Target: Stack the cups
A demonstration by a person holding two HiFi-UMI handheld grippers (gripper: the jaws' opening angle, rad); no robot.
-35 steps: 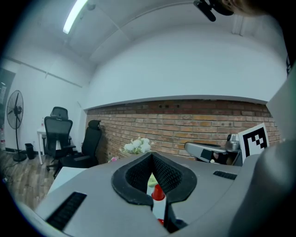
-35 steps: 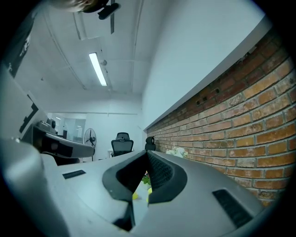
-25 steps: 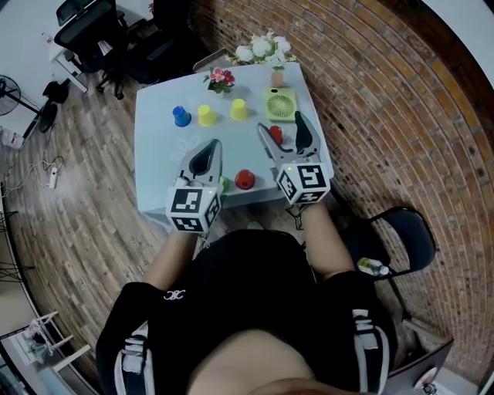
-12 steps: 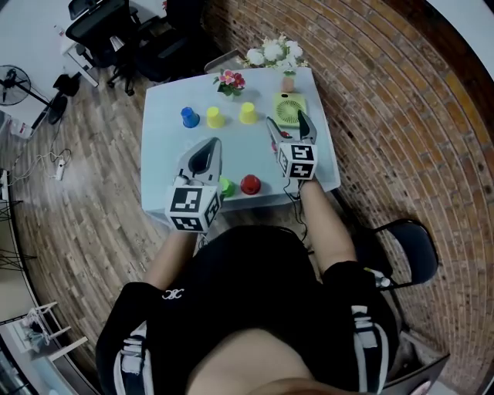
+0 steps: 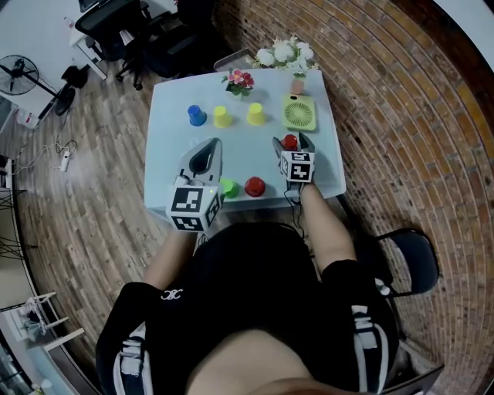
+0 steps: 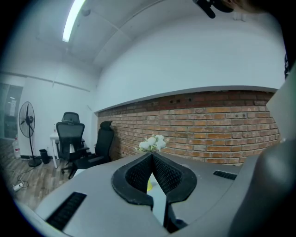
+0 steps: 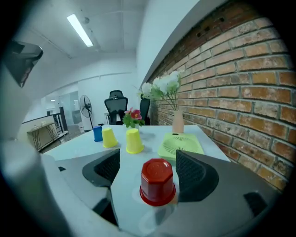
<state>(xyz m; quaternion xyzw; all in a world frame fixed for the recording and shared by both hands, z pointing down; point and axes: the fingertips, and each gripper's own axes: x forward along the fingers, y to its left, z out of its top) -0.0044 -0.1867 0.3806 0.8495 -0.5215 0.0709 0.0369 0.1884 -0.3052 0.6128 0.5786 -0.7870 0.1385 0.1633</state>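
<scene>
An upside-down red cup [image 7: 157,181] stands on the pale blue table [image 5: 174,143], at the right [image 5: 290,141]. My right gripper [image 7: 148,170] is low over the table and open, one jaw on each side of this cup, pads apart from it. A second red cup [image 5: 254,186] and a green cup [image 5: 228,187] sit near the front edge. Two yellow cups [image 5: 221,116] [image 5: 255,114] and a blue cup [image 5: 197,115] stand in a row farther back. My left gripper [image 5: 206,154] hovers above the front left, shut and empty, its tips [image 6: 151,155] meeting.
A green fan [image 5: 298,113] lies flat just behind the right gripper. A pink flower pot [image 5: 239,80] and a vase of white flowers [image 5: 287,55] stand at the back edge. A brick wall runs along the right; office chairs [image 5: 123,23] are beyond the table.
My right gripper has come down and forward, from above the table to straddling the red cup. The left gripper has stayed where it was.
</scene>
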